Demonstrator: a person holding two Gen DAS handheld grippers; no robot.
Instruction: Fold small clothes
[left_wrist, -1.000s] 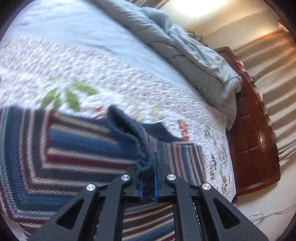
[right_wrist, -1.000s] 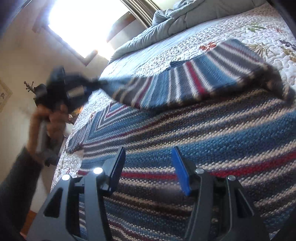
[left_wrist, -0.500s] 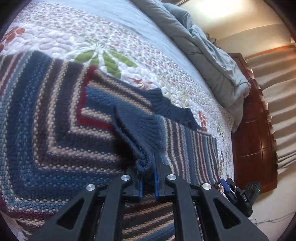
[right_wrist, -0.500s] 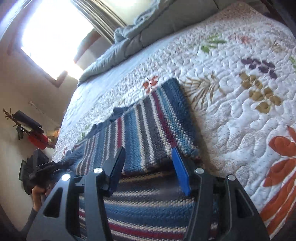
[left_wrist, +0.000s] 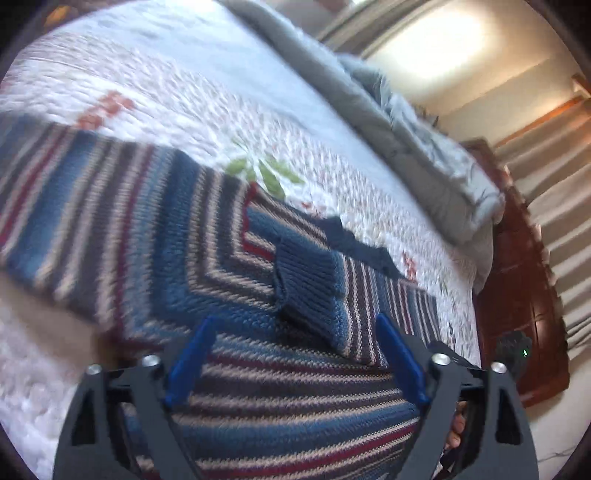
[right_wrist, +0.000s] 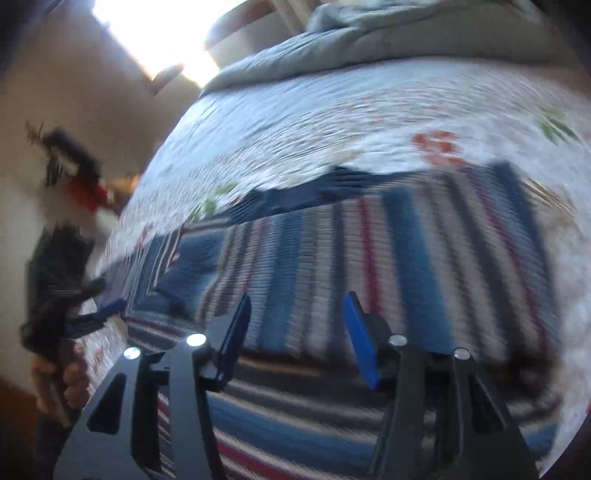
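Sweater (left_wrist: 229, 266) on bed (left_wrist: 207, 110) | left fingers (left_wrist: 291, 363) just sprang apart, cuff (left_wrist: 310, 284) dropped: sleeve folded in | right fingers (right_wrist: 297, 339) apart, narrowing, seemingly empty

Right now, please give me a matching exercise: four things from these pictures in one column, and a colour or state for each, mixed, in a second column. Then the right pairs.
Things:
1. sweater
2. cuff
3. blanket
4. left gripper

Colour or state:
A. grey, bunched at the far side of the bed
B. open, nothing between its fingers
C. striped blue, red and beige, spread on the quilt
D. dark blue ribbed knit, lying on the stripes

Pairs: 1-C, 2-D, 3-A, 4-B
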